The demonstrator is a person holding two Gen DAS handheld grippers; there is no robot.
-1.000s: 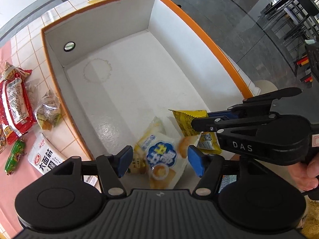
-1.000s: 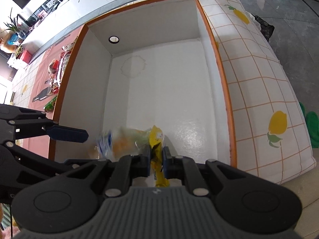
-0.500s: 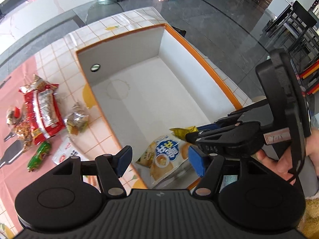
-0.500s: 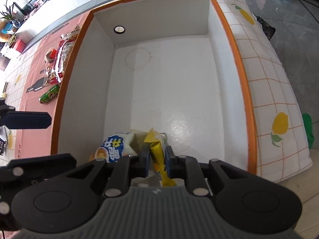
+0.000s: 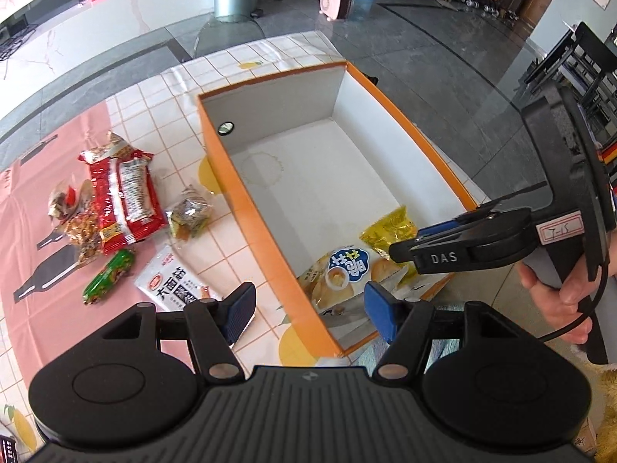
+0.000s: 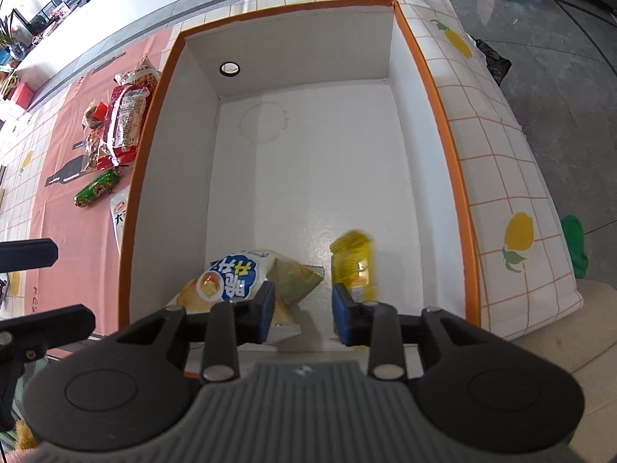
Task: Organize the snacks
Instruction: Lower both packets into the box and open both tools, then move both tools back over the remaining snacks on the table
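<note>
The box (image 6: 459,177) looks like card, matt orange outside with a white floor that carries a faint sheen. The snack packets, such as the yellow packet (image 6: 353,266) and the red packet (image 5: 129,198), are glossy crinkled plastic film. The worktop (image 5: 46,212) wears a smooth printed cloth, and both grippers' bodies are matt black plastic with ribbed tops.

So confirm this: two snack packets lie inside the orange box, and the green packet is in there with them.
Not quite. The green packet lies outside the orange box, on the pink cloth, as the left wrist view shows. The two inside are the blue-and-white packet and the yellow packet.
</note>
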